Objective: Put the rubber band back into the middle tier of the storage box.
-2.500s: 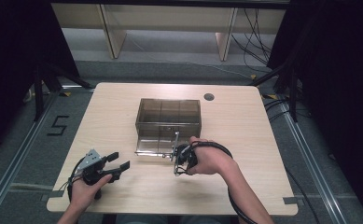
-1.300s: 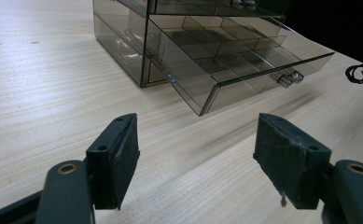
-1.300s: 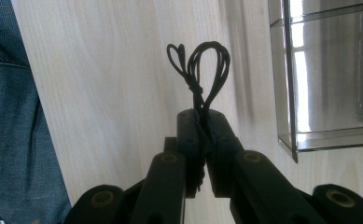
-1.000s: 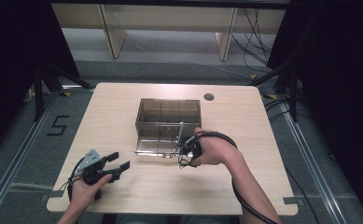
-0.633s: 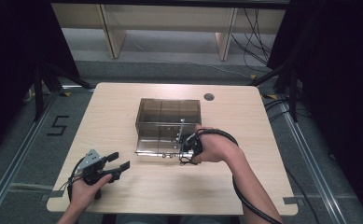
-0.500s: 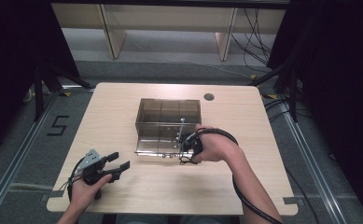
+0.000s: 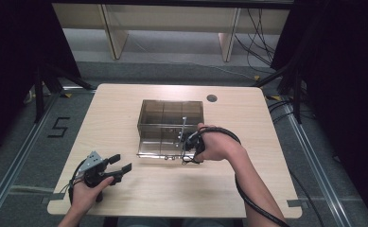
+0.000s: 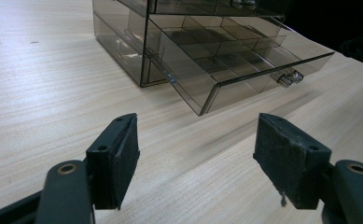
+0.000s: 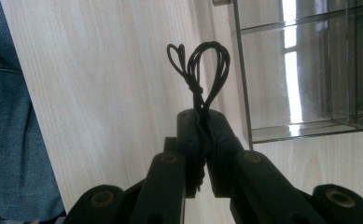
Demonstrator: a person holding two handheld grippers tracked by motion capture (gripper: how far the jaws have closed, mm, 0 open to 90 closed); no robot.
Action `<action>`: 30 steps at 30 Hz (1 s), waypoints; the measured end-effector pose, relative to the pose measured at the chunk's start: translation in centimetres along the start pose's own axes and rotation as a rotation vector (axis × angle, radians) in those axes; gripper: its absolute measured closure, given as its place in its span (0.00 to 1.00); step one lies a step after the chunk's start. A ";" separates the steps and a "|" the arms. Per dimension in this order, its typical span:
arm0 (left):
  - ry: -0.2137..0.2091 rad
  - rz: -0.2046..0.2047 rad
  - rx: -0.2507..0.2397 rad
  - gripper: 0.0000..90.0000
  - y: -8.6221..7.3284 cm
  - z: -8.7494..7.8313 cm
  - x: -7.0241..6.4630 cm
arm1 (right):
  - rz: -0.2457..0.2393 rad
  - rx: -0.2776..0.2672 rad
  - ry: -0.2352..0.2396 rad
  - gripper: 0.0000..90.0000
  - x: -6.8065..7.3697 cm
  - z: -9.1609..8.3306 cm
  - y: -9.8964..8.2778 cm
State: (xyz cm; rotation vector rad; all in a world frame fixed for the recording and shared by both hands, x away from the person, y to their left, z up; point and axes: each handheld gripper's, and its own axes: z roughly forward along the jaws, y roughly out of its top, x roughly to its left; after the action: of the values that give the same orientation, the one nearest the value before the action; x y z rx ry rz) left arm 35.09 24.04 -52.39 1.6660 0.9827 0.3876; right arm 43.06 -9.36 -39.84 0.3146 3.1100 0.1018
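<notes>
A smoky clear drawer cabinet (image 7: pixel 170 112) stands mid-table, its bottom drawer (image 7: pixel 159 145) pulled out toward me. My right gripper (image 7: pixel 187 150) hovers at that drawer's right front corner, shut on a small bundle of looped black cord (image 9: pixel 202 60). In the right gripper view the jaws (image 9: pixel 202 119) pinch the cord's knotted end, and the loops stick out beside the drawer's clear wall (image 9: pixel 310 70). My left gripper (image 7: pixel 120 163) rests at the table's near left, open and empty. From the left gripper view (image 8: pixel 195 144) the open drawer (image 8: pixel 226 70) lies ahead with its small knob (image 8: pixel 291 78).
The wooden table (image 7: pixel 115 109) has a round cable hole (image 7: pixel 212 98) at the back right. A "5" mark (image 7: pixel 58 126) is on the floor to the left. Shelf legs stand beyond the table. Blue clothing (image 9: pixel 11 116) fills the right gripper view's left edge.
My right hand has moved a little away from me, up to the open drawer's right front corner, still holding the cord. The left gripper has stayed put.
</notes>
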 end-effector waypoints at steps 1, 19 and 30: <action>0.000 0.000 0.000 0.33 0.0 0.0 0.0 | 0.002 0.001 -0.001 0.95 0.0 0.0 0.0; -0.001 -0.001 0.001 0.33 0.0 0.0 0.0 | 0.004 -0.010 -0.006 0.95 -1.1 -0.6 0.0; -0.005 -0.003 -0.001 0.33 0.0 0.0 0.0 | 0.000 -0.039 -0.025 0.96 -1.8 -0.5 0.2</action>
State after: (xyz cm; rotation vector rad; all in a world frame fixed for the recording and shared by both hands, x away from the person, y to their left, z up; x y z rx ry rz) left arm 35.11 24.04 -52.40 1.6636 0.9808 0.3824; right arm 44.85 -9.61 -39.29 0.3131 3.0790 0.1566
